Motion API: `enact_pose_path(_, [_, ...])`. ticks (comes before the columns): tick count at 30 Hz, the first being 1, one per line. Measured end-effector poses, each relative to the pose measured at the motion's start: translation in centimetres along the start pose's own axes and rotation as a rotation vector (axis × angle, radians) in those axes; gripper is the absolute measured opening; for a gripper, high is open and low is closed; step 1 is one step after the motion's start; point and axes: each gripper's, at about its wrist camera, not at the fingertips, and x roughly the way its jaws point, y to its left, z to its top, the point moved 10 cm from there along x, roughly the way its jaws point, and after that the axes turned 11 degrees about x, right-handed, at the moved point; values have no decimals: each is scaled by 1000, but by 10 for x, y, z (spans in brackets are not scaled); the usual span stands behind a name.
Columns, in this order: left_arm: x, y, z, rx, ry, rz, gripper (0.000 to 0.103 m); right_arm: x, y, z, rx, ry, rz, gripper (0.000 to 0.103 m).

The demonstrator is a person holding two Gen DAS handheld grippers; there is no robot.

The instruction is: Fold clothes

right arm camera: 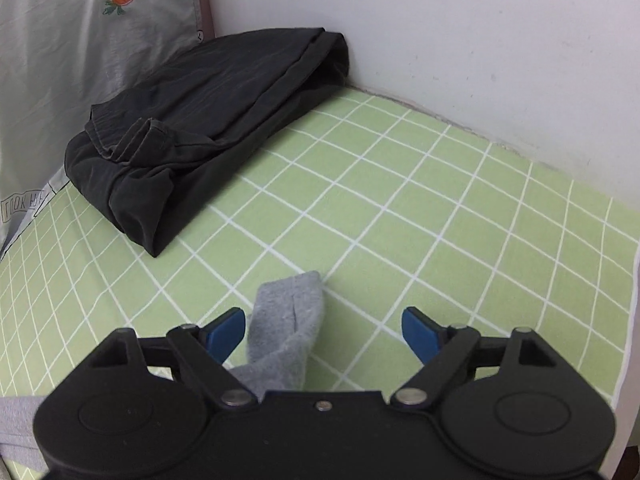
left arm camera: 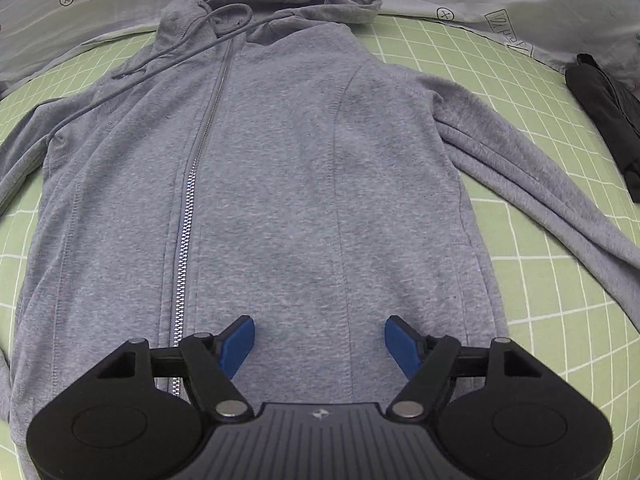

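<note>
A grey zip-up hoodie [left arm camera: 272, 184] lies flat, front up, on the green checked sheet [left arm camera: 552, 312], hood at the far end, zipper running down its left half. My left gripper [left arm camera: 320, 340] hangs over the hoodie's lower front, open, its blue pads apart with only flat fabric below. The right sleeve [left arm camera: 540, 196] stretches out to the right. In the right wrist view the sleeve's grey cuff [right arm camera: 292, 320] lies on the sheet between the fingers of my right gripper [right arm camera: 324, 332], near the left pad; the jaws stand open and neither pad presses on it.
A folded black garment [right arm camera: 208, 120] lies in the corner against the white wall [right arm camera: 460, 40], also seen as the dark bundle [left arm camera: 608, 120] at the right. A pale grey bedcover with carrot prints [right arm camera: 80, 52] lies along the far side. The bed's edge [right arm camera: 624, 360] is at the right.
</note>
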Motion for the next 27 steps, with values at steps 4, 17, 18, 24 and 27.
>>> enact_pose_path(4, [4, -2, 5, 8, 10, 13, 76, 3, 16, -3, -22, 8, 78, 43])
enact_pose_path(17, [7, -4, 6, 38, -4, 18, 80, -121, 24, 93, -60, -544, 288, 6])
enact_pose_path(18, [8, -4, 6, 37, -6, 19, 81, -107, 11, 87, -66, -504, 229, 9])
enact_pose_path(24, [9, -3, 5, 29, -6, 24, 83, -20, -56, 18, -71, -156, -90, 25])
enact_pose_path(27, [9, -3, 4, 23, -2, 28, 87, -24, -56, 16, -79, -191, -120, 47])
